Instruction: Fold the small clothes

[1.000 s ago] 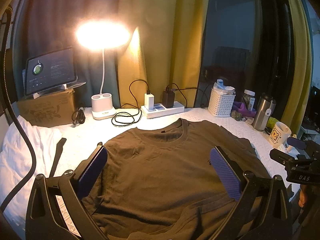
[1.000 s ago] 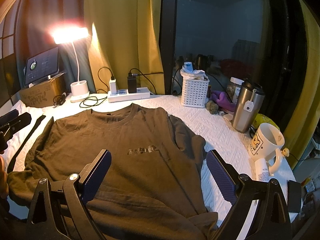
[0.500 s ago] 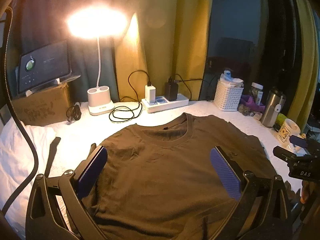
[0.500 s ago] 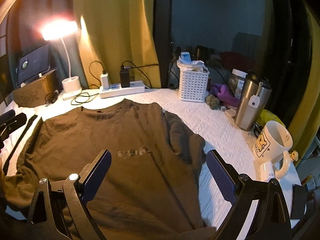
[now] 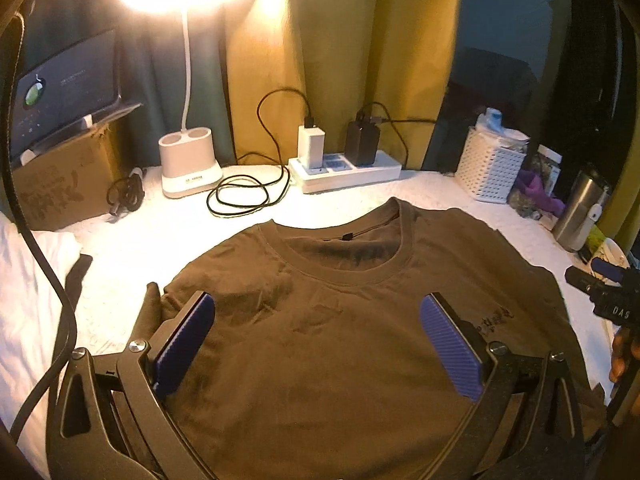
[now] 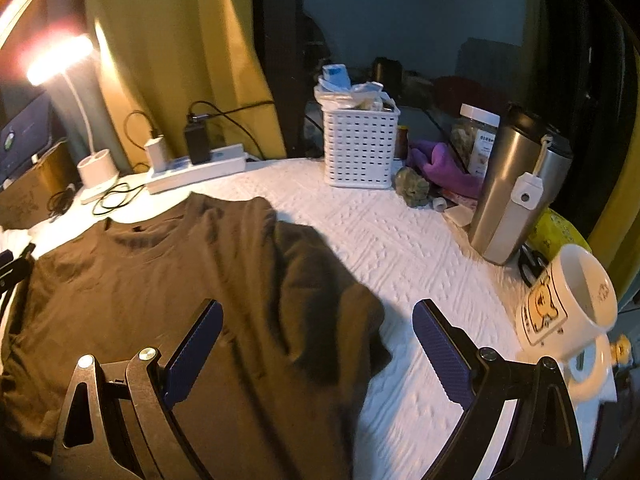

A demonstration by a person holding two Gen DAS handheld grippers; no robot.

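Left wrist view, brown T-shirt point(image 5: 340, 340) flat beneath spread jaws, both grippers

White textured table cover point(image 6: 400, 248). Lying flat on it: brown T-shirt point(image 5: 340, 344) (collar toward lamp base point(image 5: 190, 162)), power strip point(image 5: 346, 170), basket point(image 6: 360, 148), tumbler point(image 6: 512, 188), mug point(image 6: 568, 300).
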